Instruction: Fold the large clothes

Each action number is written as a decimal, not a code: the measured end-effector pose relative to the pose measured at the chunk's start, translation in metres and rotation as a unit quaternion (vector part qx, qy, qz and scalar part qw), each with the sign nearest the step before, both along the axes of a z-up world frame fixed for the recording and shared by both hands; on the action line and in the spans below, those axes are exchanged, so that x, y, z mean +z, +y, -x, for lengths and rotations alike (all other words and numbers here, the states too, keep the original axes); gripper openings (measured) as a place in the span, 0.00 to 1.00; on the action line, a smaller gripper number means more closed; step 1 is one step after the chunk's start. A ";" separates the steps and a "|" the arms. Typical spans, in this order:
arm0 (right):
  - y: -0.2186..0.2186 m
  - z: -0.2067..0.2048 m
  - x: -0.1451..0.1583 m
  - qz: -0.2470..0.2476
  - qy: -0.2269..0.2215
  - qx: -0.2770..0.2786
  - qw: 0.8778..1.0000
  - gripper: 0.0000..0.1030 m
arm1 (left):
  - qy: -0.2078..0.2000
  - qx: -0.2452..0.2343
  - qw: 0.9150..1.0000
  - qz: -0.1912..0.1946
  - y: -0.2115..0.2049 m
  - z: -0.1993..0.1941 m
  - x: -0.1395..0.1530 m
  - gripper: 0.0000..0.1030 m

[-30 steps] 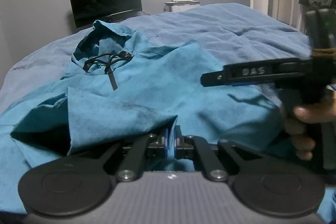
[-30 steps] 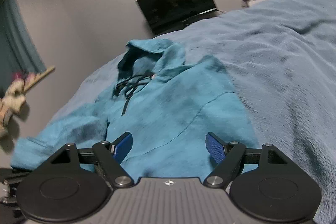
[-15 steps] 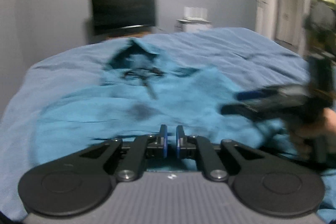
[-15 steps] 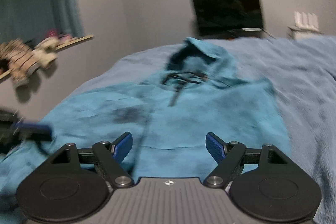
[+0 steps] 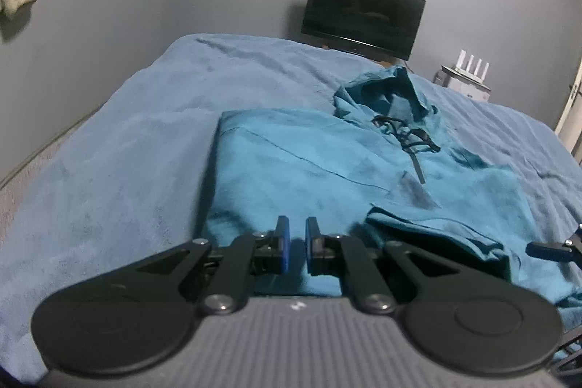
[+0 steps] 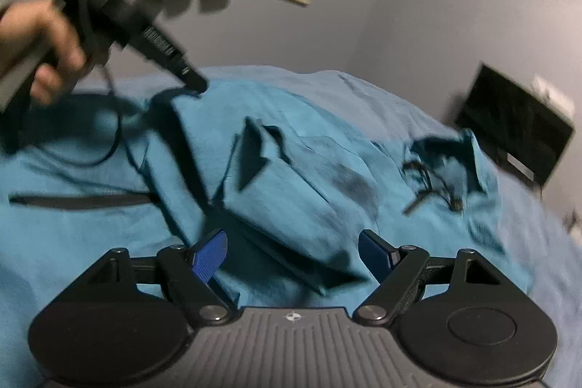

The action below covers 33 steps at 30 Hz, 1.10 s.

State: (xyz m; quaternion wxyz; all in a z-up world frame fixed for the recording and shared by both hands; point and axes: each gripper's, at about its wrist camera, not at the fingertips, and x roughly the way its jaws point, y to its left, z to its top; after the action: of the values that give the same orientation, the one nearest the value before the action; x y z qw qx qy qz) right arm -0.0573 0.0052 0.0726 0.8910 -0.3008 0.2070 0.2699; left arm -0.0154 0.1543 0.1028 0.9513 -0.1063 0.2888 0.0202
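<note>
Lying spread on the blue bedcover (image 5: 145,140), the soft, limp teal fleece hoodie (image 5: 309,162) should fold easily if pinched at hem corners; left gripper (image 5: 297,248) clenched empty, right gripper (image 6: 293,251) released.

Each gripper is built of matte black linkage bars pinned with round silver screws, above a grey ribbed housing flanked by two large black discs. A small white emblem sits at the middle of the housing's front edge. The left gripper (image 5: 294,248) carries flat blue pads (image 5: 284,250) on black fingers; the right gripper (image 6: 293,251) has ridged blue pads (image 6: 210,253) (the ribbing shows clearly on one). Seen from the right wrist, the left gripper has a black handle, a white-printed label, and a thin black cable looping below the hand (image 6: 43,42).
</note>
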 end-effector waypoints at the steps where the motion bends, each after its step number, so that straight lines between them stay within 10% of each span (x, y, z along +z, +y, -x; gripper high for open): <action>1: 0.005 -0.004 -0.001 0.009 -0.004 0.005 1.000 0.77 | 0.002 -0.001 1.000 -0.001 0.001 0.000 -0.002 0.02; 4: 0.019 -0.018 -0.008 0.033 -0.006 0.013 0.999 0.67 | 0.013 -0.008 1.000 -0.001 -0.001 -0.003 -0.010 0.02; 8: 0.022 -0.035 -0.003 0.013 0.006 -0.008 1.000 0.25 | 0.038 -0.002 0.999 -0.011 -0.003 -0.012 -0.023 0.02; 14: -0.041 -0.056 0.036 -0.133 -0.007 -0.124 0.983 0.15 | 0.072 0.008 0.997 -0.004 0.000 -0.018 -0.038 0.02; 21: -0.144 -0.064 0.038 -0.294 0.052 -0.286 0.911 0.12 | 0.087 -0.011 0.996 -0.012 -0.010 -0.019 -0.042 0.02; 28: -0.217 -0.055 -0.029 -0.410 0.202 -0.379 0.805 0.13 | 0.118 -0.038 0.992 -0.024 -0.026 -0.023 -0.055 0.02; 33: -0.223 -0.051 -0.041 -0.406 0.215 -0.409 0.788 0.23 | 0.125 -0.044 0.991 -0.033 -0.031 -0.023 -0.057 0.02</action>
State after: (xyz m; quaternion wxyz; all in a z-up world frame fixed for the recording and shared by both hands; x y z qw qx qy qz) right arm -0.0062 -0.2175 0.0315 0.8904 0.2676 0.3682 -0.0026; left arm 0.0071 0.1232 0.0460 0.9105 -0.0593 0.4092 0.0013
